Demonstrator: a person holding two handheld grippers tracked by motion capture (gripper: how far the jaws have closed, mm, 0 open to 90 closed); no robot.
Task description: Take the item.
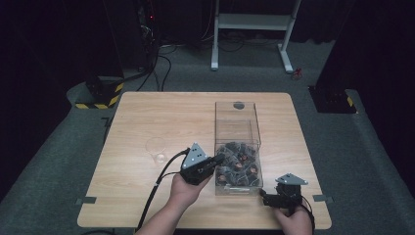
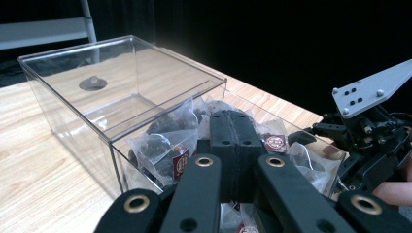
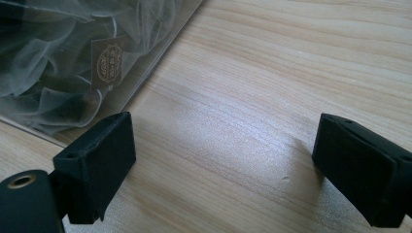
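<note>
A wooden table (image 1: 147, 122) stands on grey carpet, with a white metal frame (image 1: 252, 22) on the floor beyond its far edge and black stands with yellow-striped feet off its two far corners.

On the right half of the table sits a long clear plastic box (image 1: 238, 122), its length running from the middle toward the near edge. A clear lid (image 2: 121, 73) with a small round knob covers its far part, while the near part is open on top. That open end is heaped with tea bags (image 1: 239, 165): gauzy pouches of dark leaves, each with a small red-brown paper tag.

Left of the box, well apart from it and about midway along the table, stands a small clear glass (image 1: 156, 149), upright.

The left gripper (image 1: 219, 159) comes in from the near edge, its cable trailing back over that edge. Its tips reach over the box's left wall into the open end, and in the left gripper view its jaws are pressed together right above the pile; I cannot tell whether anything is caught between them.

The right gripper (image 1: 265, 196) rests near the table's near right corner, just beside the box's near end. In the right gripper view its jaws are spread wide over bare wood with nothing between them, the box wall close by one jaw.
</note>
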